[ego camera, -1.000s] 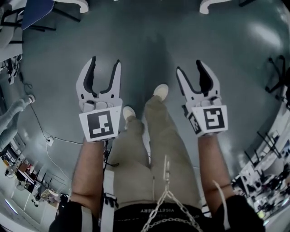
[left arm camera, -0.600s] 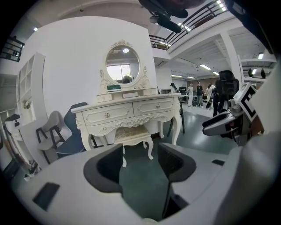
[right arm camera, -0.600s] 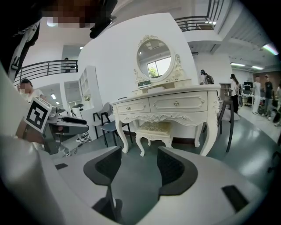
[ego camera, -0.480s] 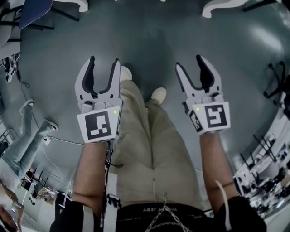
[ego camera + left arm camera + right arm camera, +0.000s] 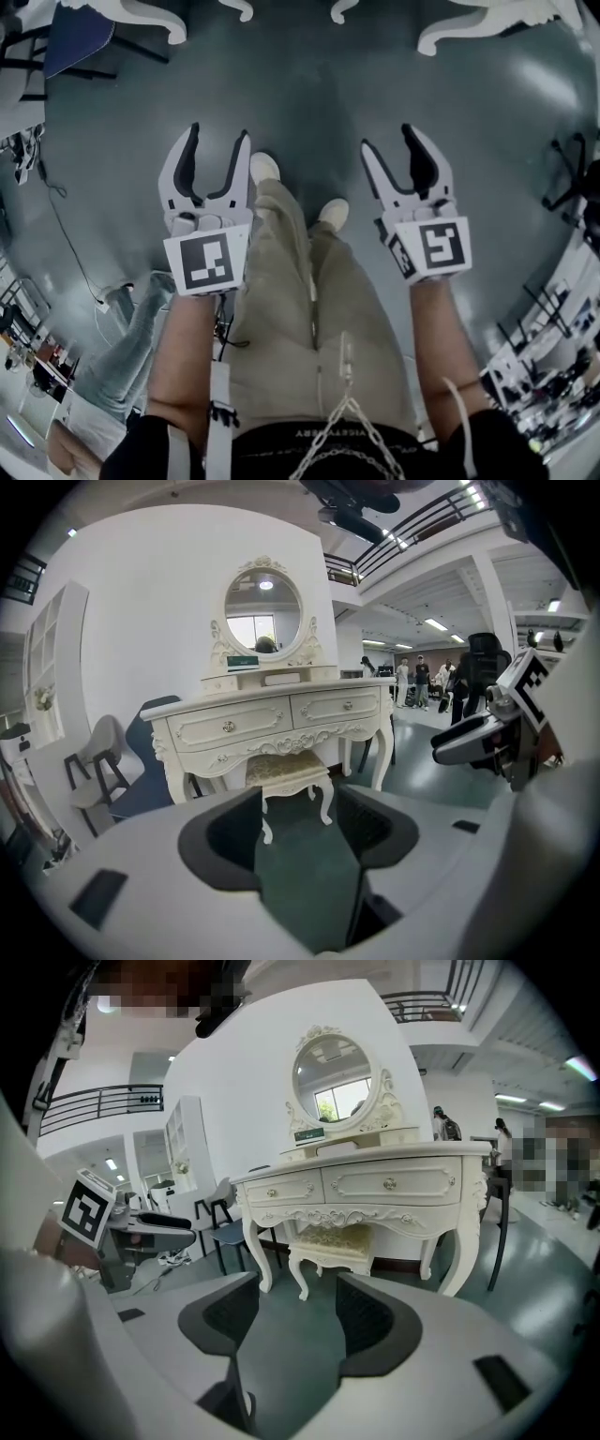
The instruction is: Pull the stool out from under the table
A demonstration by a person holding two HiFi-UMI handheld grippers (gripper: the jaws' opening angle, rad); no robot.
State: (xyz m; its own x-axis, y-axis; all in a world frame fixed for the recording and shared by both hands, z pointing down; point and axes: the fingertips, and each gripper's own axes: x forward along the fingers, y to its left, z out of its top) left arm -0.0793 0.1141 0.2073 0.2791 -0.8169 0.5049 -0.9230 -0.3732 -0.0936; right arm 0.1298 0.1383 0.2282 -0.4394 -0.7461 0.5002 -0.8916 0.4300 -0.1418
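Stool [image 5: 289, 769] sits under table [image 5: 323, 708], well beyond left hand-held gripper [image 5: 219, 133] and right hand-held gripper [image 5: 388, 139], jaws apart.

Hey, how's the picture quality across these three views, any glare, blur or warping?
Head view: strong fisheye curve at the edges, soft glare on the grey floor upper right. Left gripper view: black vignette corners, table and stool sharp. Right gripper view: bowed walls, mosaic patches, bright mirror.
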